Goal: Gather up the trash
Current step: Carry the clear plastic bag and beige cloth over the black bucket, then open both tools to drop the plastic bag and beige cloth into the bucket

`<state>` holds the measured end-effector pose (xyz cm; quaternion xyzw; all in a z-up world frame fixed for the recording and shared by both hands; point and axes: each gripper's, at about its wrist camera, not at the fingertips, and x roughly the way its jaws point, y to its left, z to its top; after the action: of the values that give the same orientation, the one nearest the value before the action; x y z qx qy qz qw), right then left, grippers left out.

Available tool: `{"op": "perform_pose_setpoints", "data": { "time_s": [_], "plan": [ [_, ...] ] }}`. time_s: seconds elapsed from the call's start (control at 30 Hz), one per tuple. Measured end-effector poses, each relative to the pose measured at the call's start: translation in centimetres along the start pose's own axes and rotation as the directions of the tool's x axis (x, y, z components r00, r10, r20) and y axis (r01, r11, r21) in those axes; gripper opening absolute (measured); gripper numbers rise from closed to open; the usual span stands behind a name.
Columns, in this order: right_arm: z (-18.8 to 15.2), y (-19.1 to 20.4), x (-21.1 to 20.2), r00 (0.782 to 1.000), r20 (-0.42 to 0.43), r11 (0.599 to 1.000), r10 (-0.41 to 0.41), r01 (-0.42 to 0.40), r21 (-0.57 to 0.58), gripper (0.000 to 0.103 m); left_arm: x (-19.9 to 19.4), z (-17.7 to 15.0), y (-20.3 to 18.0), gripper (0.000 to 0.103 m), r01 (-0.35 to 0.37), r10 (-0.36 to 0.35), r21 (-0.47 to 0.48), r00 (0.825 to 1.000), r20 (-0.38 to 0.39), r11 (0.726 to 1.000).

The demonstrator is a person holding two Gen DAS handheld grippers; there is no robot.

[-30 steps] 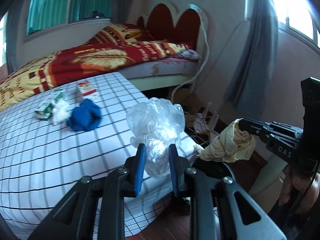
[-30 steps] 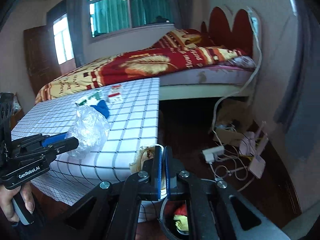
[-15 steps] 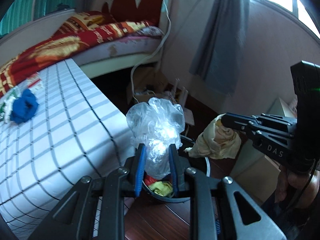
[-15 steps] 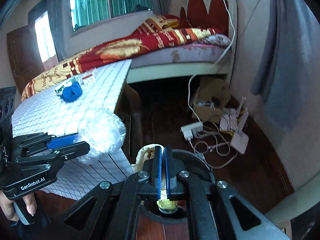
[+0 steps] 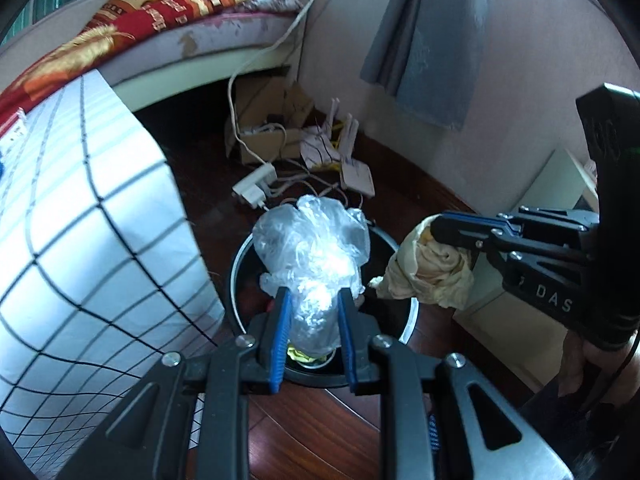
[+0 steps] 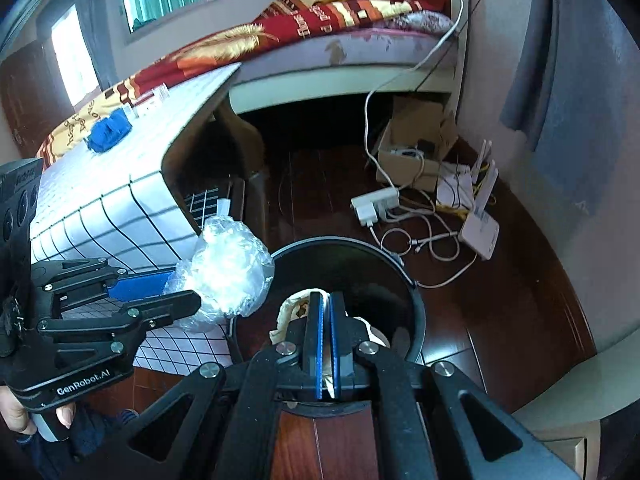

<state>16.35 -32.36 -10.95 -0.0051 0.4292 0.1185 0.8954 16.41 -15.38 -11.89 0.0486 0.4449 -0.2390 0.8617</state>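
Both of your grippers have swung off the checked mattress (image 5: pixel 92 216) and come down over the floor since a second ago, so the black round trash bin (image 6: pixel 416 304) now lies directly under them. Largest to smallest: the mattress edge stands just beside the bin on its left in the left wrist view; the bin sits open-mouthed on the dark wood floor, already holding red and yellow scraps at its bottom. Your left gripper (image 5: pixel 312 312) is clamped on the crumpled clear plastic bag (image 5: pixel 312 248), which juts forward along the fingers over the bin's mouth. Your right gripper (image 6: pixel 326 312) has its jaws pinched nearly together on the crumpled beige paper wad (image 5: pixel 430 268), hanging at the bin's right rim. Judged from this, the bag is better centred; the wad wants a slight shift inward before release. A blue cloth (image 6: pixel 109 133) and small cartons remain on the mattress.
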Motion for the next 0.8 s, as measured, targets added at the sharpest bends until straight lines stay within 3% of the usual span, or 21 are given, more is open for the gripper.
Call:
{"op": "perform_pose_setpoints", "data": {
  "time_s": [0.1, 0.17, 0.2, 0.23, 0.27, 0.37, 0.43, 0.8],
  "plan": [
    [-0.2, -0.4, 1.0, 1.0, -0.018, 1.0, 0.012, -0.012, 0.0, 0.004, 1.5, 0.1, 0.0, 0.027, 0.014, -0.014, -0.002, 0.999, -0.039, 1.0],
    [-0.3, -0.7, 2.2, 0.999, -0.035, 1.0, -0.013, 0.013, -0.016, 0.01, 2.6, -0.1, 0.2, 0.048, -0.018, 0.017, -0.018, 0.998, -0.064, 1.0],
    [-0.4, -1.2, 3.0, 0.997, -0.058, 0.998, -0.056, 0.056, -0.016, 0.048, 2.9, -0.3, 0.5, 0.079, -0.038, 0.036, -0.031, 0.997, -0.069, 0.999],
    [-0.5, -1.5, 3.6, 0.994, -0.079, 0.997, -0.078, 0.078, -0.005, 0.072, 3.2, -0.5, 0.8, 0.101, -0.051, 0.048, -0.052, 0.997, -0.068, 0.997],
    [-0.7, -2.1, 4.1, 0.991, -0.094, 0.996, -0.092, 0.093, 0.01, 0.091, 3.2, -0.8, 1.2, 0.103, -0.056, 0.051, -0.071, 0.996, -0.067, 0.996],
    [-1.1, -3.3, 4.7, 0.984, -0.115, 0.99, -0.136, 0.14, 0.029, 0.091, 3.1, -1.8, 1.5, 0.103, -0.082, 0.078, -0.075, 0.995, -0.061, 0.994],
    [-1.2, -3.5, 4.9, 0.982, -0.12, 0.988, -0.147, 0.152, 0.033, 0.103, 3.2, -2.1, 1.9, 0.103, -0.096, 0.091, -0.081, 0.994, -0.065, 0.992],
    [-1.6, -2.3, 4.9, 0.978, -0.122, 0.985, -0.17, 0.169, -0.016, 0.103, 1.7, -2.1, 3.3, 0.103, -0.113, 0.111, -0.114, 0.993, -0.026, 0.987]
  ]
}}
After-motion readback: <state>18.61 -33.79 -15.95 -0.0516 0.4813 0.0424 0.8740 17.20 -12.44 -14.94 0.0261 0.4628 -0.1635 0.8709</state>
